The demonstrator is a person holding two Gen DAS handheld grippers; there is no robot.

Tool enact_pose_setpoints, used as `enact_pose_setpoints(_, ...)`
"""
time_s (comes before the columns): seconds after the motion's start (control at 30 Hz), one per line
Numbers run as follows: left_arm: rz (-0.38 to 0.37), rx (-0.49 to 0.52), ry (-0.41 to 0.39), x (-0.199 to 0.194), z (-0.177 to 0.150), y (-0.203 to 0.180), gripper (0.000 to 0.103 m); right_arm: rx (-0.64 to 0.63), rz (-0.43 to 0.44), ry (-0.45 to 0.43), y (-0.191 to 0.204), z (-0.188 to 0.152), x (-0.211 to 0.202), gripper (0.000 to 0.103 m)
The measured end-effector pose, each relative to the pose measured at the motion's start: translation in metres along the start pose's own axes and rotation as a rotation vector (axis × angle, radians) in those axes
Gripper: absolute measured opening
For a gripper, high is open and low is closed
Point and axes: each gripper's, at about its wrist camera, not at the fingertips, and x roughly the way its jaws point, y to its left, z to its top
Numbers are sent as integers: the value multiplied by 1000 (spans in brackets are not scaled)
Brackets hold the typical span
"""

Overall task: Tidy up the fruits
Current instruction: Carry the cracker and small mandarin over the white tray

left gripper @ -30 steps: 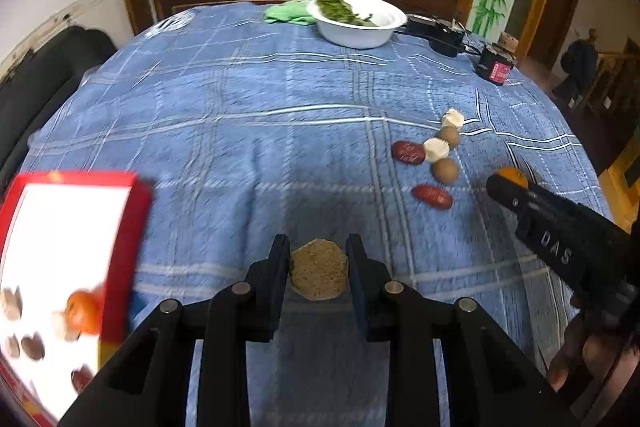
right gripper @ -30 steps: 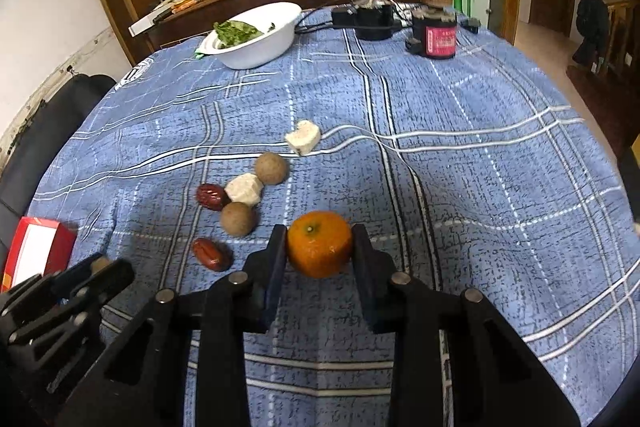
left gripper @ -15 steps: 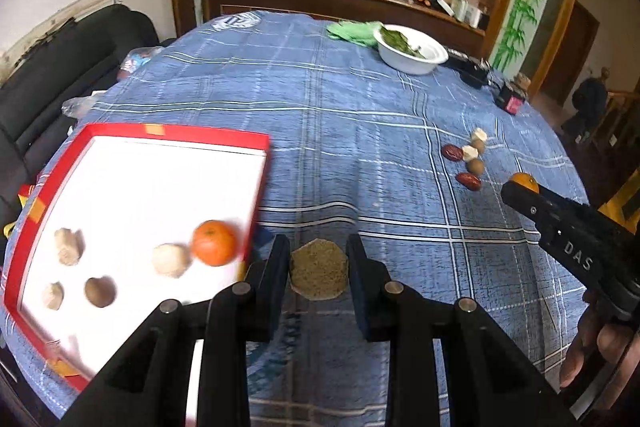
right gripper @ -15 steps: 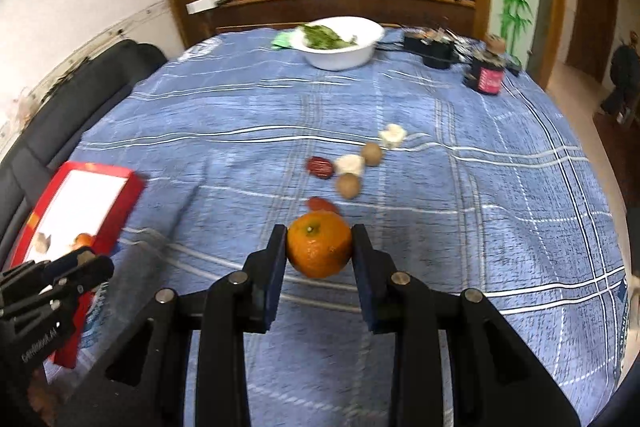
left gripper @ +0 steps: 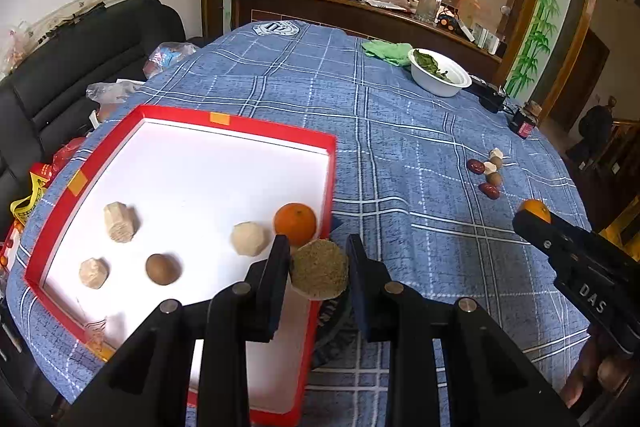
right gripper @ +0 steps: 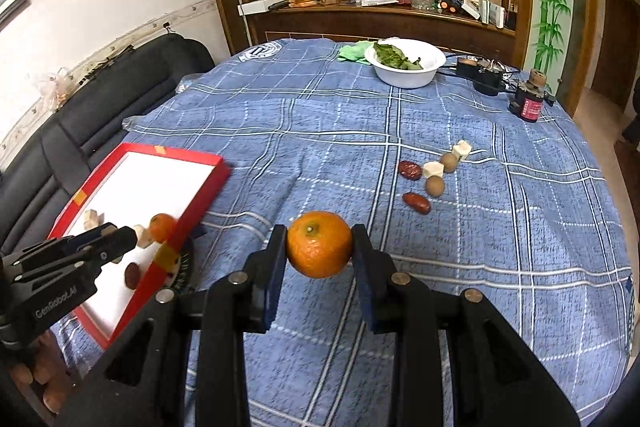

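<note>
My left gripper is shut on a rough brown-green round fruit, held over the right edge of a red-rimmed white tray. The tray holds an orange, pale chunks and a brown round fruit. My right gripper is shut on an orange, above the blue cloth right of the tray. A cluster of red dates, brown fruits and pale chunks lies on the cloth beyond it.
A white bowl of greens stands at the far side with a green cloth, a black device and a small red-labelled jar. A black sofa lies left of the table. The table edge curves near right.
Both grippers have swung left toward the tray, each keeping its fruit. The tray now fills the left wrist view, under the left gripper. The fruit cluster has dropped away to the right.
</note>
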Motion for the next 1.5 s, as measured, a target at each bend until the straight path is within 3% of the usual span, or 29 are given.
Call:
enact_pose_setpoints(0.4,40,-37,-19,-6,-6,30,28,-3,2,-19,14,-13,-19,34)
enact_pose_setpoints(1.13,133,-127,-11,-9,-5,83,28,-125,185,-12,104,-2,5,34)
enact_pose_setpoints(1.5,102,-171,17,-2,1,102,28,-155,218,-3,126,3,12,34)
